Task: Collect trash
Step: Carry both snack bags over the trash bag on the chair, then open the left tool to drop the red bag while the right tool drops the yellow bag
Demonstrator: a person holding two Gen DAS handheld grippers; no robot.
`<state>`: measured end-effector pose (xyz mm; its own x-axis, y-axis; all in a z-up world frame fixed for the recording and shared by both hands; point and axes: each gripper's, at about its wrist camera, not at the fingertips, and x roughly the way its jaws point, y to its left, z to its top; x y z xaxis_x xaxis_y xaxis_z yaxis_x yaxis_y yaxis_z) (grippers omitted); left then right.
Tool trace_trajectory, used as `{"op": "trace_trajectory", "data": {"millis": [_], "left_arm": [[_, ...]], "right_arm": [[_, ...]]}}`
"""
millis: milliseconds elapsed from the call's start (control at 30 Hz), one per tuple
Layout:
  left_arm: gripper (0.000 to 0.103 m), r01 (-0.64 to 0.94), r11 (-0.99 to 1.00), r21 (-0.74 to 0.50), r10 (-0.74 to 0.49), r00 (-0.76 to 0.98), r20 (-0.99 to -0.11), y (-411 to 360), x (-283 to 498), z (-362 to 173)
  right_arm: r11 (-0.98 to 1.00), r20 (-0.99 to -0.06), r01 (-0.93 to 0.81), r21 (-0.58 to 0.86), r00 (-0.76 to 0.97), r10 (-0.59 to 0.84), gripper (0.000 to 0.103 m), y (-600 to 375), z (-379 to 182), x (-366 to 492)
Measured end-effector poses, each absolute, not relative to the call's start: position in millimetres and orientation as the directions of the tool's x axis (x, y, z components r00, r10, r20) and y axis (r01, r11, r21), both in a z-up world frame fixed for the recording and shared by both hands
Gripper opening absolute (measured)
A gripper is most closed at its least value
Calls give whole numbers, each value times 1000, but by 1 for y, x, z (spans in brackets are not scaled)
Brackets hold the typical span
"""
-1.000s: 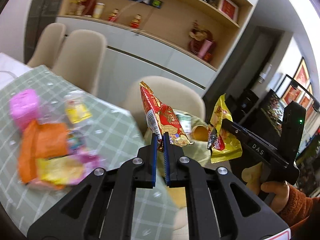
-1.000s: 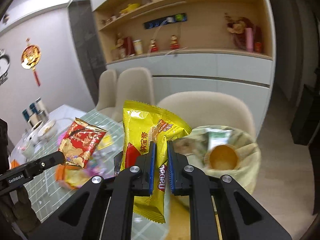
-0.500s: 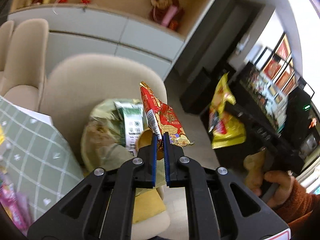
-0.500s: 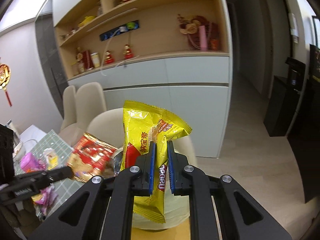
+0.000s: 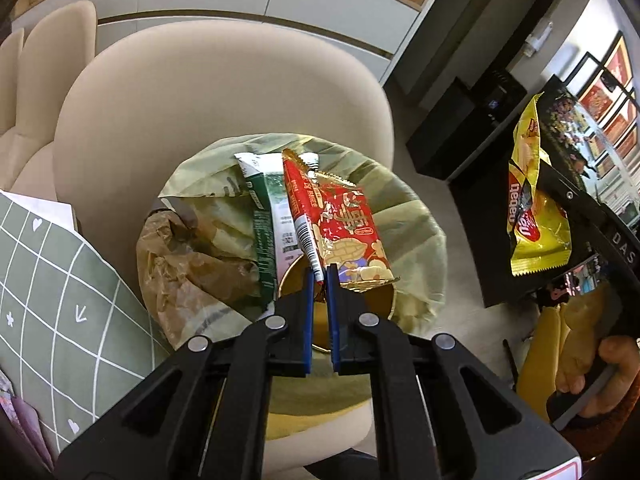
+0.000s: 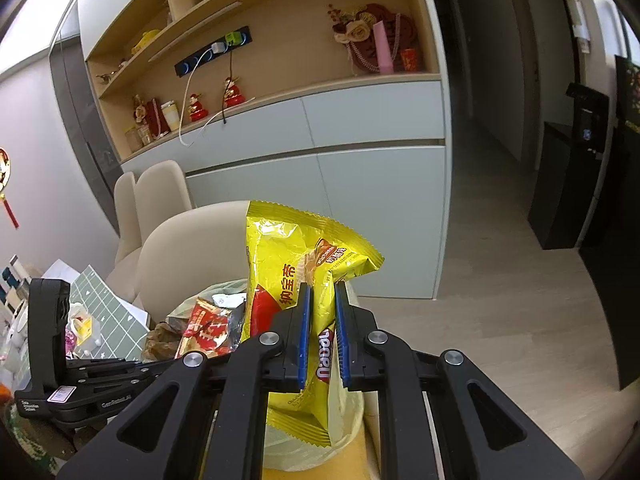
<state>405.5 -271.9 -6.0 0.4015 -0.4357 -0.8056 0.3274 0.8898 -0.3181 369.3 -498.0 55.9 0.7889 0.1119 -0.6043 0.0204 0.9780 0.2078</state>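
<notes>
Left wrist view: the left gripper (image 5: 319, 276) is clamped on the lower edge of a red wrapper (image 5: 340, 232), a glossy crinkled foil packet with gold trim and a white barcode strip along one side. The packet stands up from the blue ribbed pads, directly over the open mouth of a bin (image 5: 420, 220) lined with a thin, wrinkled, pale green plastic bag. Inside the bin lie a green and white packet (image 5: 266, 216), crumpled brown plastic (image 5: 188, 264) and a round gold lid (image 5: 296, 280). The bin sits on the seat of a smooth, rounded, cream chair (image 5: 224, 80). At left hangs a green checked tablecloth (image 5: 60, 280). Off to the right, the right gripper (image 5: 560, 200), held in a hand (image 5: 600, 368), carries a yellow wrapper (image 5: 536, 224) beside the bin, not over it.

Right wrist view: the right gripper (image 6: 320, 292) is closed on the yellow wrapper (image 6: 288, 260), a shiny foil packet with zigzag-cut ends, pinched across its middle so it rises above the pads and hangs below them. Under it is the bin's pale liner (image 6: 304, 448). The left gripper (image 6: 168, 364) reaches in from the left with the red wrapper (image 6: 204, 332) over the bin.
</notes>
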Motion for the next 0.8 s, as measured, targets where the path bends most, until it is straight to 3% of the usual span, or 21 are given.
{"op": "trace_trajectory", "data": {"millis": [133,267,467,633,800], "left_arm": [[8,295,892,-341,-439,392,-809,-271,412,-10],[33,291,888,-356,-452,410,-792,-265,405,-2],[47,270,886,-376,-462,475,-748,-250,384,19],[50,244,914,-323,-405,547,-732,-240,363,31],[53,187,918,-350,-391,573,-721,-219,354,34]], "right_arm": [[976,-614,-24,216,774,155,13,-487,50,378],[973,-613,-66,219,767,190,13,-475,48,387],[967,-625,-141,213,741,246,13,-448,40,405],[963,-655,-188,191,707,268,13,-429,27,423],[963,-680,-211,166,683,267,13,-417,15,435]]}}
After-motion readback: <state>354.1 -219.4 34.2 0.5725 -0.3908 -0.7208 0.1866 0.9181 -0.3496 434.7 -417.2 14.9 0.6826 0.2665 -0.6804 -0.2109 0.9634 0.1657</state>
